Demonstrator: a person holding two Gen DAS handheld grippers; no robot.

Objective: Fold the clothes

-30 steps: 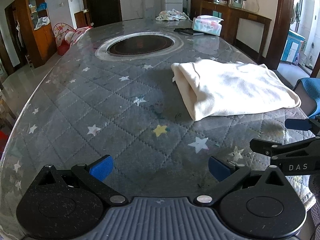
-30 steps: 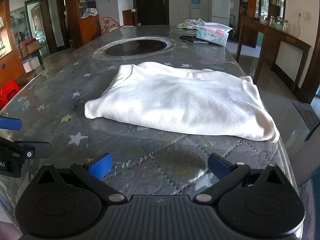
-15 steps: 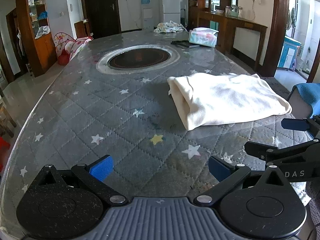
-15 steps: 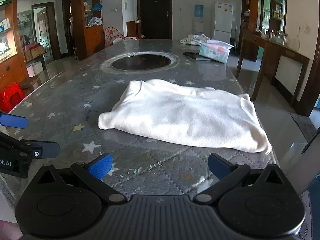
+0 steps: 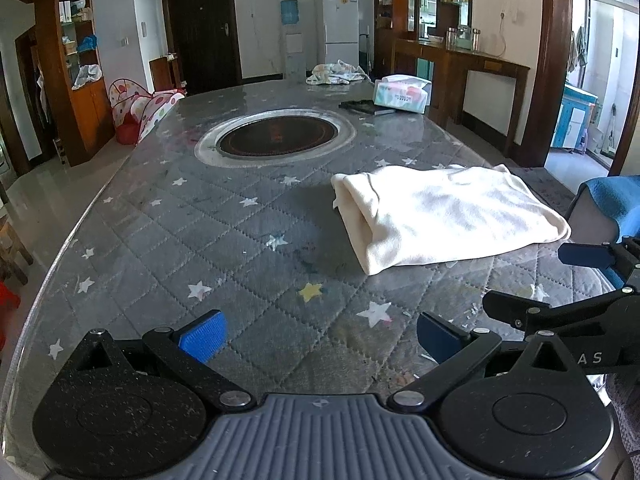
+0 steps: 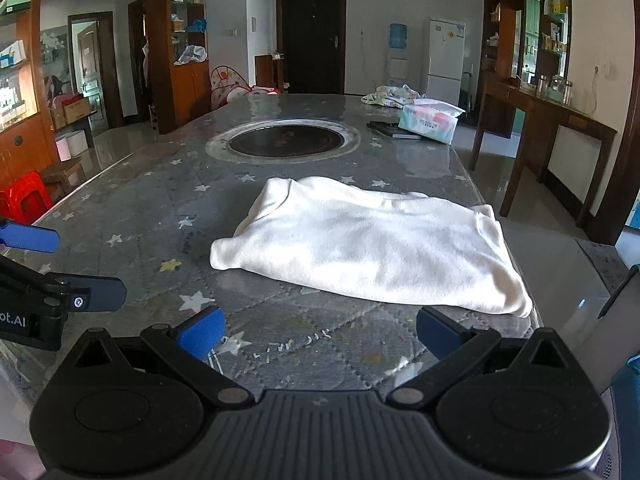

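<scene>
A long grey quilted table cover dotted with stars (image 6: 132, 200) fills a wood-furnished room — a round dark inset hob (image 6: 282, 142) at its centre, a tissue pack (image 6: 430, 120) beyond. The folded cream cloth garment (image 6: 372, 244) lies flat near the table's right edge, long axis left to right, its rolled fold facing left. The left gripper (image 5: 320, 330) and right gripper (image 6: 318, 326) hover near the table's close end — jaws spread wide, empty, apart from the garment.

Item, left gripper (image 5: 320, 336): I logged a black speckled body, ribbed grey centre plate, silver pivot screws and blue pads (image 5: 203, 335). Item, right gripper (image 6: 318, 334): I logged the same build; white lettering "AS" beside the left gripper's body.
</scene>
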